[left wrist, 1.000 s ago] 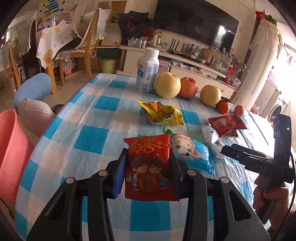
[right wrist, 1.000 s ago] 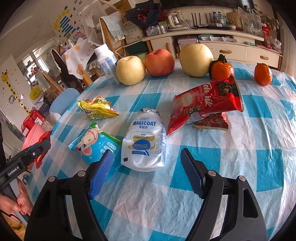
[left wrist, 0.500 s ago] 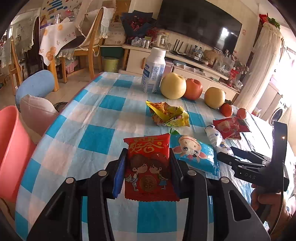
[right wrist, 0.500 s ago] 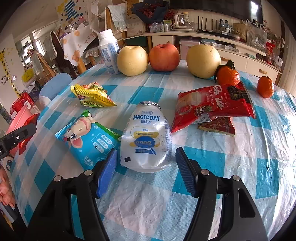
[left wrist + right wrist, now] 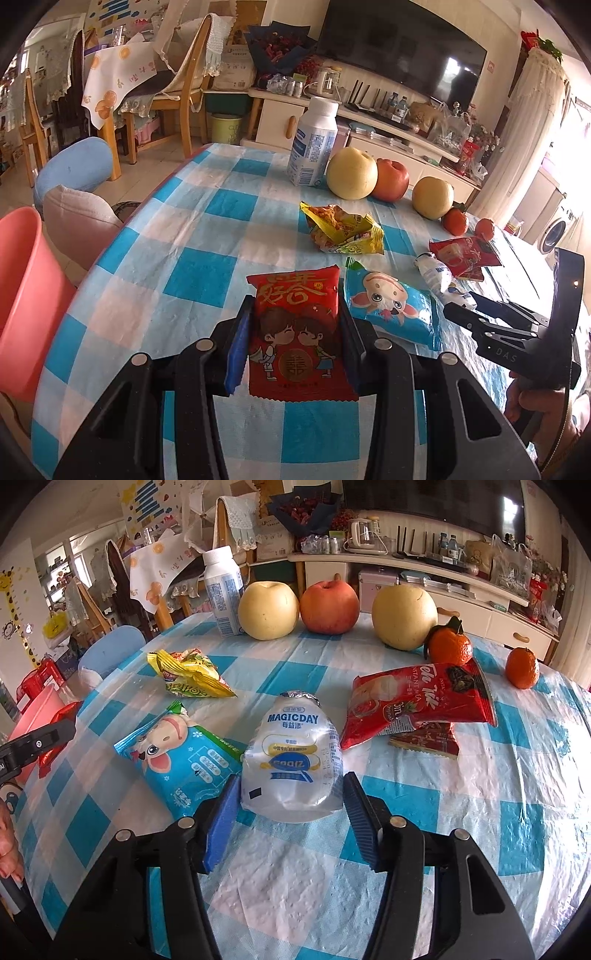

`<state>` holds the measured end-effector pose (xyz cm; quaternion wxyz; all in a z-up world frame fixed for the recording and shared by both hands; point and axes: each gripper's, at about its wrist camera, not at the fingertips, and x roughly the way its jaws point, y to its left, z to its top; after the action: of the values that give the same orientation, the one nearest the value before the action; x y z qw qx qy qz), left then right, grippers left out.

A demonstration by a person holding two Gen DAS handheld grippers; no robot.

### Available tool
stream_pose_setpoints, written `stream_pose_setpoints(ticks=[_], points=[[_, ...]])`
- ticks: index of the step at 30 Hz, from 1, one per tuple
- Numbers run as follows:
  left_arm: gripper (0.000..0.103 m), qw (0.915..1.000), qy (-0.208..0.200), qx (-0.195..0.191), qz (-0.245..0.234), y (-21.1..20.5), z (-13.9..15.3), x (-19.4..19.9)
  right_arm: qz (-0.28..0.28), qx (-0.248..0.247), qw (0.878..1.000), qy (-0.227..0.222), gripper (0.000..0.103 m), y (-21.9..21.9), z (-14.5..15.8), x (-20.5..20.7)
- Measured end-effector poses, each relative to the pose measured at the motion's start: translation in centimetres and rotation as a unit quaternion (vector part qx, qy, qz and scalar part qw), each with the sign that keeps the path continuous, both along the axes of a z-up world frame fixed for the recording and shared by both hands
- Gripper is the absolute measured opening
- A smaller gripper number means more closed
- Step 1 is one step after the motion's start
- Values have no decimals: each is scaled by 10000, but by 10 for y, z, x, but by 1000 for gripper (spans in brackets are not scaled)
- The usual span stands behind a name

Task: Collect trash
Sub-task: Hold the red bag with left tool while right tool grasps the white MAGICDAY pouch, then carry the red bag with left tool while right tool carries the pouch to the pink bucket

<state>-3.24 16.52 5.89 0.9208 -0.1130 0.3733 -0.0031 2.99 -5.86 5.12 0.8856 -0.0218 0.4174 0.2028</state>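
While the red foil snack packet printed with two cartoon children [image 5: 297,332] was clamped between the blue pads of the left gripper [image 5: 295,328] above the blue-and-white checked plastic tablecloth [image 5: 192,236], the right gripper [image 5: 291,805] was being narrowed around the crushed translucent white MAGICDAY drink bottle [image 5: 291,757], which lay on the cloth beside a light-blue cartoon-cow wrapper [image 5: 184,757]; its pads were seen just short of the bottle's sides.
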Motion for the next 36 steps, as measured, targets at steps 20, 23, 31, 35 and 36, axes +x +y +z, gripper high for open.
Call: stream_pose_setpoints(ticks=[20, 23, 31, 35, 36], points=[[44, 9995, -273, 4, 173, 19, 19, -14, 29, 191, 9972, -723, 57, 14, 46, -45], [44, 9988, -384, -33, 290, 28, 26, -18, 166, 217, 9959, -868, 57, 28, 56, -55], [44, 9934, -704, -98, 896, 69, 45, -32, 795, 137, 9905, -1115, 57, 94, 77, -83], [44, 9881, -811, -121, 1300, 99, 53, -40, 1205, 122, 9860, -1149, 57, 139, 82, -98], [44, 9864, -825, -87, 1418, 107, 56, -43, 1304, 132, 9848, -1141, 57, 150, 83, -100]])
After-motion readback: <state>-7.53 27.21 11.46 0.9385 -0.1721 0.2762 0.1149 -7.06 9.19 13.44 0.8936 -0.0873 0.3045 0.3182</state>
